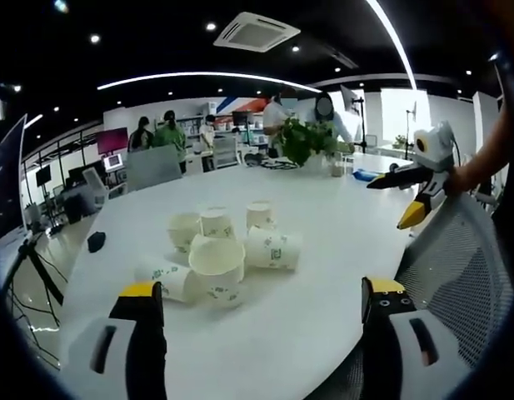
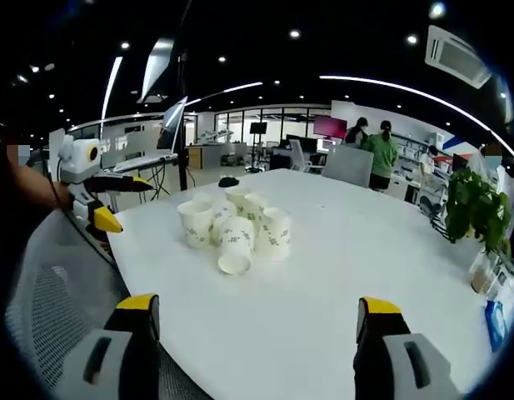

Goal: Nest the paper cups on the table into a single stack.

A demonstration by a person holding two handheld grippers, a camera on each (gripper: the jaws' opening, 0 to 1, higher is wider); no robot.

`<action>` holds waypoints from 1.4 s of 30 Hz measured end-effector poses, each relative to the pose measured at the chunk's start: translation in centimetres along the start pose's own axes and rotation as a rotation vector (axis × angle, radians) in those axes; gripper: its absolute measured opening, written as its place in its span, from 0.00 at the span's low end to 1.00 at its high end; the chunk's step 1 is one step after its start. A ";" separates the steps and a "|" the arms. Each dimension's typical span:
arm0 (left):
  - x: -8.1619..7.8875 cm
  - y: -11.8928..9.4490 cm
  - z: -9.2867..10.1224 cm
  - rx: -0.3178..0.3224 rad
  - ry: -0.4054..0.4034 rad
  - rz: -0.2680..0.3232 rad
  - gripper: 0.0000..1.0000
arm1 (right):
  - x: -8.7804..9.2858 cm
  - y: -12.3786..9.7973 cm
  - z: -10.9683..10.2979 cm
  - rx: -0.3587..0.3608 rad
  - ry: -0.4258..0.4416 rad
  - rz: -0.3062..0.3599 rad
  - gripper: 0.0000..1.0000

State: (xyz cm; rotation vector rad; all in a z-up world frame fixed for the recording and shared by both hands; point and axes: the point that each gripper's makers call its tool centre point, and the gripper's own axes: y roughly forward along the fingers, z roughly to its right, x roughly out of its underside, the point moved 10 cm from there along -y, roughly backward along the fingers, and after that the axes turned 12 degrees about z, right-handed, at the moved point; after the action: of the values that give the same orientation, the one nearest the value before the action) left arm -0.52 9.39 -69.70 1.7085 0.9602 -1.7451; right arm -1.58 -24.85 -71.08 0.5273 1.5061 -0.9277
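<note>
Several white paper cups with green print [image 1: 219, 250] sit in a loose cluster on the round white table [image 1: 323, 275]. Some stand upright, like the cup [image 1: 259, 215] at the back. Others lie on their sides, like the one [image 1: 273, 248] on the right. My left gripper [image 1: 265, 304] is open and short of the cluster, holding nothing. In the right gripper view the same cluster [image 2: 236, 229] lies ahead, one cup [image 2: 236, 260] tipped with its mouth toward me. My right gripper [image 2: 257, 310] is open and empty too. Each gripper appears in the other's view: right [image 1: 390, 202], left [image 2: 132, 206], both off the table edge.
A grey mesh chair [image 1: 456, 267] [image 2: 48, 308] stands against the table's near edge. A potted plant [image 1: 302, 142] [image 2: 465, 204] and small items sit on the far side. A black mouse-like object [image 1: 96, 242] lies near the table's rim. People stand at desks in the background.
</note>
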 end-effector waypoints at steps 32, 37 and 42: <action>-0.1 -0.1 0.0 -0.009 0.010 0.003 0.99 | -0.1 -0.1 0.0 0.002 0.000 0.008 0.99; -0.3 0.0 0.2 0.005 0.007 -0.009 0.99 | 0.0 -0.1 0.1 0.004 0.001 0.008 0.99; -0.6 0.0 0.1 0.002 0.011 -0.011 0.99 | 0.0 -0.1 0.1 0.004 0.004 0.008 0.99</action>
State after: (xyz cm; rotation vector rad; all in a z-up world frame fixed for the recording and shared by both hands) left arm -0.54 9.21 -69.08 1.7193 0.9750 -1.7461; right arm -1.60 -25.04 -71.04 0.5383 1.5045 -0.9243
